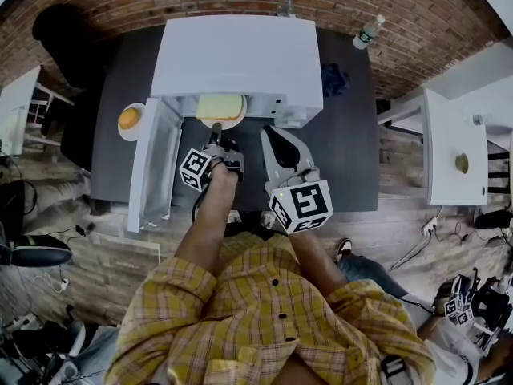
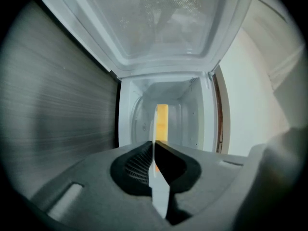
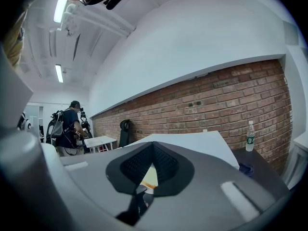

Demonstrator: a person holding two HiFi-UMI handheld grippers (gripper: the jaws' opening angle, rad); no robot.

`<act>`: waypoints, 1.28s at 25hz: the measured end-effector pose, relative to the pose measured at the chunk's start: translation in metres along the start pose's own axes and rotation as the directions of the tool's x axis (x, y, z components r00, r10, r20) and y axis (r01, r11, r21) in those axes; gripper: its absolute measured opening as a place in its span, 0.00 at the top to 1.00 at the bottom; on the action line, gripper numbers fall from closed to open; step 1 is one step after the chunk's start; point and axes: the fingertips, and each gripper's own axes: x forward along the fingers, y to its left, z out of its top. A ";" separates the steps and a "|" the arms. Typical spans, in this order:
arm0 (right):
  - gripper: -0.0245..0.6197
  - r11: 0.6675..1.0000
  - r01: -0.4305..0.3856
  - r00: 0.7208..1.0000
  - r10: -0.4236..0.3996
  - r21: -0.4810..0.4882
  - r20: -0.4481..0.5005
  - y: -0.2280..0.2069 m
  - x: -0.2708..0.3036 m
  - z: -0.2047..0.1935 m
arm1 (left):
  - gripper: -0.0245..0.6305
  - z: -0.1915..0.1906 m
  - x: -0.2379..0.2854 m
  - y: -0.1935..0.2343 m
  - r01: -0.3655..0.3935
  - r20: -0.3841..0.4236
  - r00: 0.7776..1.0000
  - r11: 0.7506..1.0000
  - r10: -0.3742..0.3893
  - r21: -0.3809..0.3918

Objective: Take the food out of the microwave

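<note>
The white microwave (image 1: 236, 54) stands on the dark table with its door (image 1: 152, 163) swung open to the left. A white plate (image 1: 235, 122) carrying flat yellow food (image 1: 220, 107) sits in the oven's mouth. My left gripper (image 1: 215, 131) is shut on the plate's near rim. In the left gripper view the plate (image 2: 155, 129) shows edge-on between the closed jaws, and the food (image 2: 162, 121) lies inside the cavity behind it. My right gripper (image 1: 276, 147) hovers just right of the plate, in front of the oven, shut and holding nothing; its own view shows that gripper (image 3: 153, 146) with the tips together.
A second plate with an orange bun (image 1: 130, 119) sits on the table left of the door. Two bottles (image 1: 285, 5) (image 1: 365, 33) stand behind the microwave, and a blue object (image 1: 334, 79) lies to its right. A white side table (image 1: 453, 147) stands at far right. A person (image 3: 72, 126) stands in the background.
</note>
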 end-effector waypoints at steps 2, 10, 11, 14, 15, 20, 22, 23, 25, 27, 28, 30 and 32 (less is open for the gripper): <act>0.96 1.000 0.000 1.000 0.000 -0.001 0.004 0.001 -0.002 0.001 | 0.94 0.001 -0.009 -0.006 -0.005 0.016 1.000 1.000 0.005 -0.008; 0.96 1.000 0.002 1.000 -0.003 0.012 0.029 0.003 -0.011 0.002 | 0.94 0.000 -0.044 -0.029 0.019 0.018 1.000 1.000 -0.019 0.018; 0.96 1.000 0.002 0.999 -0.003 0.014 0.032 0.004 -0.013 0.003 | 0.94 0.000 -0.048 -0.031 0.021 0.018 1.000 1.000 -0.021 0.016; 0.96 1.000 0.002 0.999 -0.002 0.009 0.033 0.006 -0.017 0.004 | 0.94 0.000 -0.062 -0.037 0.031 0.020 0.999 0.999 -0.031 0.006; 0.96 1.000 0.001 0.999 -0.001 0.007 0.033 0.007 -0.018 0.004 | 0.94 -0.001 -0.067 -0.041 0.038 0.017 0.999 0.999 -0.038 0.008; 0.96 1.000 -0.001 0.999 0.000 0.012 0.039 0.010 -0.021 0.002 | 0.94 -0.010 -0.090 -0.060 0.056 0.000 0.998 0.998 -0.056 -0.006; 0.96 1.000 0.002 0.999 -0.002 0.011 0.039 0.012 -0.023 0.001 | 0.94 -0.011 -0.099 -0.067 0.051 0.000 0.999 0.998 -0.051 -0.022; 0.96 1.000 0.005 0.999 -0.005 0.011 0.039 0.013 -0.024 0.000 | 0.94 -0.012 -0.104 -0.072 0.051 0.000 0.999 0.998 -0.051 -0.024; 0.96 1.000 0.013 0.999 -0.014 0.012 0.038 0.013 -0.026 -0.002 | 0.94 -0.013 -0.112 -0.084 0.063 -0.001 0.998 0.998 -0.063 -0.024; 0.96 1.000 0.021 0.999 -0.022 0.013 0.037 0.012 -0.028 -0.003 | 0.94 -0.015 -0.119 -0.095 0.078 -0.002 0.997 0.997 -0.078 -0.029; 0.96 1.000 0.024 0.999 -0.024 0.012 0.037 0.013 -0.029 -0.003 | 0.94 -0.016 -0.122 -0.101 0.083 -0.003 0.996 0.996 -0.084 -0.030; 0.96 1.000 0.026 0.999 -0.027 0.009 0.041 0.015 -0.030 -0.001 | 0.94 -0.018 -0.128 -0.111 0.093 -0.008 0.996 0.995 -0.093 -0.030; 0.96 1.000 0.026 0.999 -0.026 0.005 0.046 0.017 -0.032 0.001 | 0.94 -0.020 -0.135 -0.121 0.102 -0.015 0.995 0.994 -0.103 -0.031</act>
